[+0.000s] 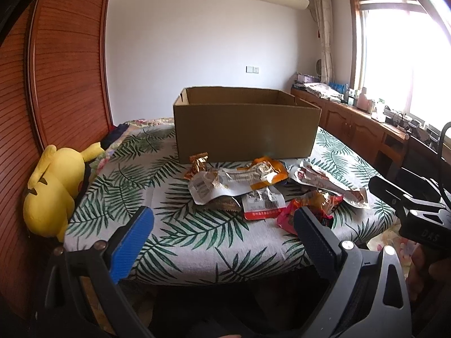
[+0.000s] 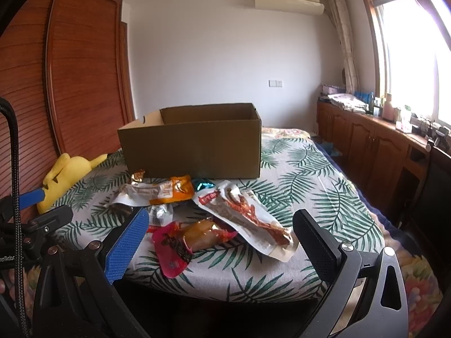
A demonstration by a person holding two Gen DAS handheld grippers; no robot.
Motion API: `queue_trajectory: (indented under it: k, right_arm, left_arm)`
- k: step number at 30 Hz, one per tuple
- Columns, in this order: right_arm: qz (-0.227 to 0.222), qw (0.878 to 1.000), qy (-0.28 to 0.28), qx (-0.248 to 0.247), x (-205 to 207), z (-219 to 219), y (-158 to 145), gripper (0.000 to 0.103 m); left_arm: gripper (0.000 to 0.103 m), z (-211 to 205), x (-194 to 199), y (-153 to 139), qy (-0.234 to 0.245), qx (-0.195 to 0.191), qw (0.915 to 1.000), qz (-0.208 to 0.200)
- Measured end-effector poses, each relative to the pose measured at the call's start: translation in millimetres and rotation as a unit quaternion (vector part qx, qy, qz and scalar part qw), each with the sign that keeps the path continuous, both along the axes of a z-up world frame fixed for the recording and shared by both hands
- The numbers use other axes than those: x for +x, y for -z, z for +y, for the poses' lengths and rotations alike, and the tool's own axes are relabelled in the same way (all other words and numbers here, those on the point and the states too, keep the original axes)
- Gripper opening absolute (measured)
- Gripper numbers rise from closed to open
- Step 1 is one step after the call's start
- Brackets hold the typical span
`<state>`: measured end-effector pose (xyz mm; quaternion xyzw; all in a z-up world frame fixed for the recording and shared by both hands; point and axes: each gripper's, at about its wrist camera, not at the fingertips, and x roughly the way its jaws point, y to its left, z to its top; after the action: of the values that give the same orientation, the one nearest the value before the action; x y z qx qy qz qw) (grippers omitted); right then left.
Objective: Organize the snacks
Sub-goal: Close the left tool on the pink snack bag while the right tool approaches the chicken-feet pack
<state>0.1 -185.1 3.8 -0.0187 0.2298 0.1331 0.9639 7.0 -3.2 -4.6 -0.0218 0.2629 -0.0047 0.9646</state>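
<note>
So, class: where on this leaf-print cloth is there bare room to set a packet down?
Free: the cloth right of the cardboard box, and the strip between the yellow plush and the snack pile. Crowded: directly before the box, where packets overlap.

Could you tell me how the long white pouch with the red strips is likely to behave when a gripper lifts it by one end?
The long white pouch looks thin and crinkled, so it will probably droop. It overlaps the red packet, so it may drag that along. Its glossy film could slip.
</note>
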Motion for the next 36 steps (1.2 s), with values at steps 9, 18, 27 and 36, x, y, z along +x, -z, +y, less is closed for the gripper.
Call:
queue_trajectory:
  k: [9, 18, 27, 36]
  right_arm:
    - [0.018, 1.000, 0.001, -0.023, 14.9, -17.9, 10.9, 0.103]
    - [0.043, 0.998, -0.015, -0.045, 36.1, -31.5, 11.9, 0.103]
    - [0.059, 0.996, -0.021, -0.060, 48.7, -42.1, 12.2, 0.103]
    - [0.089, 0.994, -0.041, -0.055, 75.6, -49.0, 21.0, 0.102]
  left_arm:
    - [0.100, -32.2, 28.0, 15.4, 0.060, -0.002, 0.9977, 0.033]
    - [0.100, -71.3, 54.6, 21.6, 0.130, 0.017, 0.9899, 0.054]
    - [0.095, -92.8, 85.3, 33.9, 0.183, 0.022, 0.9775, 0.103]
    - [0.089, -107.3, 105.0, 43.4, 0.224, 0.039, 0.9623, 0.149]
